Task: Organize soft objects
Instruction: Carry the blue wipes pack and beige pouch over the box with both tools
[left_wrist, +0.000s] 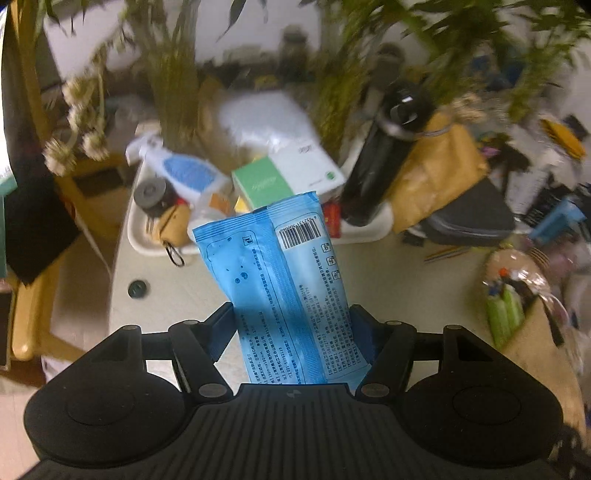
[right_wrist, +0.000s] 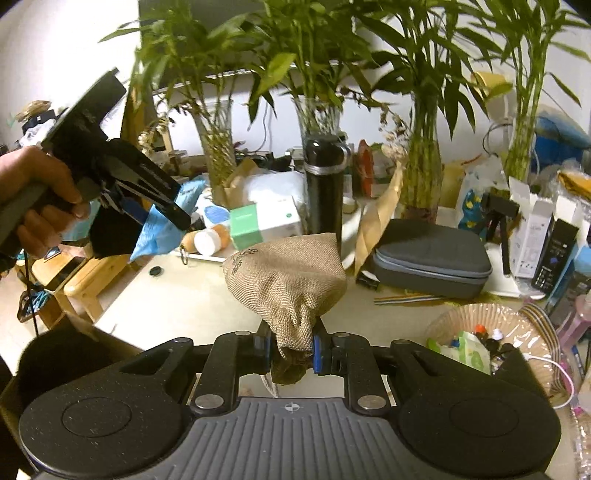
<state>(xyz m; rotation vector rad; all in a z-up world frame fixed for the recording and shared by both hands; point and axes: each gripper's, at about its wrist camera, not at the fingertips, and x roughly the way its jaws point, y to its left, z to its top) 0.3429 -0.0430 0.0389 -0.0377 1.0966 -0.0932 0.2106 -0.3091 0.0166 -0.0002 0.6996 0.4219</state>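
Left tongs (left_wrist: 291, 325) clamp a glossy blue printed wipes pack (left_wrist: 273, 266) above the pale bench (left_wrist: 177, 295). Right tongs (right_wrist: 291, 349) pinch the gathered neck of a coarse burlap pouch (right_wrist: 288, 277), held off the bench. Behind, blurred clutter fills a white tray (left_wrist: 147, 240); vases of bamboo (right_wrist: 317, 114) partly hide the wall.

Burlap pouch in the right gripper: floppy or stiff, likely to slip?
The burlap pouch is probably floppy: its neck bunches between the right gripper pads while the body bulges above. Coarse weave suggests low slip risk. It looks light, though its contents are hidden.
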